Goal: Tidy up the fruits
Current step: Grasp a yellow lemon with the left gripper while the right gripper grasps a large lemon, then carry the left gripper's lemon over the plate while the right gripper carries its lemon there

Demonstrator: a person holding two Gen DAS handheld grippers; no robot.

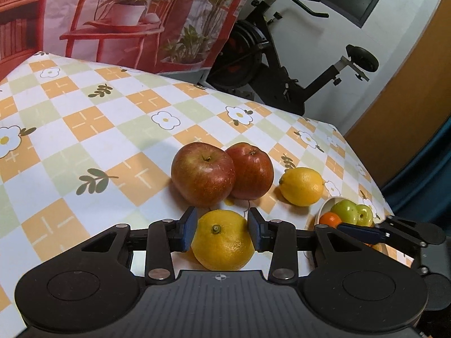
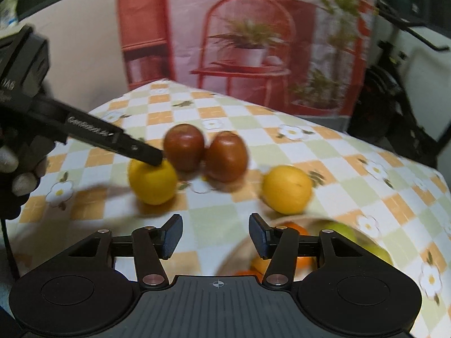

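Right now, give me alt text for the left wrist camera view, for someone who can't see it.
The left claw brackets a yellow citrus fruit on a checked floral tablecloth, its pads at the fruit's sides. Beyond sit two red apples touching each other and a lemon; at right, a bowl holds green and orange fruit.

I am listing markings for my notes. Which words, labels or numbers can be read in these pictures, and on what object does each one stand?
White lettering on the left gripper's finger arm: a brand-like word, too blurred to read.
White letters on the left gripper's body: cut off and blurred, unreadable.
Nothing else carries text.
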